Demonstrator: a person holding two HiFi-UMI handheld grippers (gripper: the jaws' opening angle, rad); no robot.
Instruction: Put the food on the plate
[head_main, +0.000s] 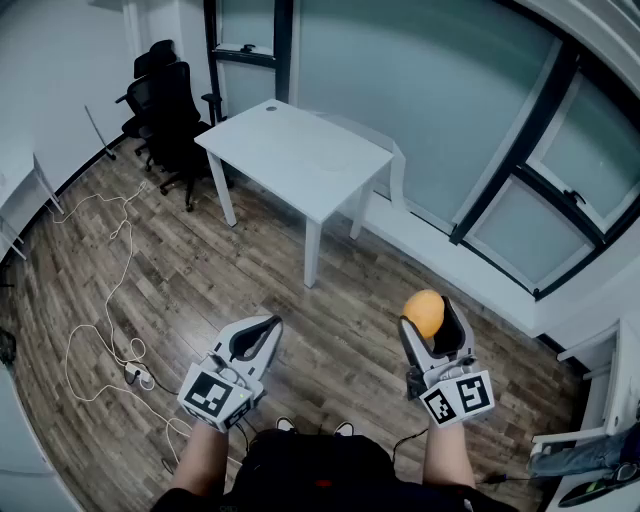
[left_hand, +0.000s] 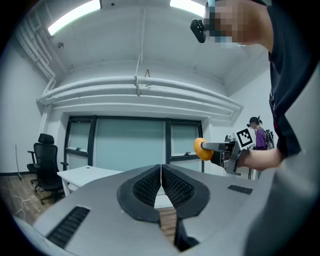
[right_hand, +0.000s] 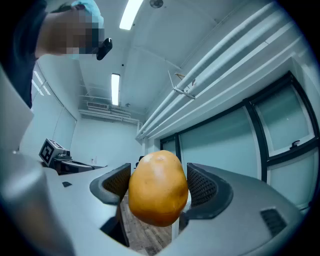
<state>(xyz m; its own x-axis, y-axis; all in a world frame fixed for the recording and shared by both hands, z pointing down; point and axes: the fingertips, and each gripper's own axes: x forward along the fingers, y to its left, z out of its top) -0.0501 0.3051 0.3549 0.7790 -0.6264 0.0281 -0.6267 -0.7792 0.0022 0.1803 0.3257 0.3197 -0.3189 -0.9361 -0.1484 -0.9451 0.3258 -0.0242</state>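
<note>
Down at 7 o'clock of the head view, the left gripper (head_main: 262, 330) reaches out from a bare forearm, jaws aimed toward 1 o'clock over the wood floor (head_main: 335, 370). The right gripper (head_main: 431, 318) sits at 5 o'clock and is aimed toward 12, its marker cube nearest the person. Both hang in the air, well apart from each other and from the white table (head_main: 300, 150) at 12 o'clock.

Between the right gripper's pads sits the food (head_main: 423, 311), a rounded orange-yellow piece. The right gripper view shows the wide-set jaws pressing its two sides, with the piece bulging above and below them. The left gripper view settles what the head view cannot: its ribbed pads meet tip to tip with nothing between them. That view also catches the right gripper side-on at 3 o'clock and a second person (left_hand: 260, 136) in purple behind it. Only the head view shows the office chairs (head_main: 165, 90) at 11 o'clock and the cables (head_main: 110, 300) at 9.
</note>
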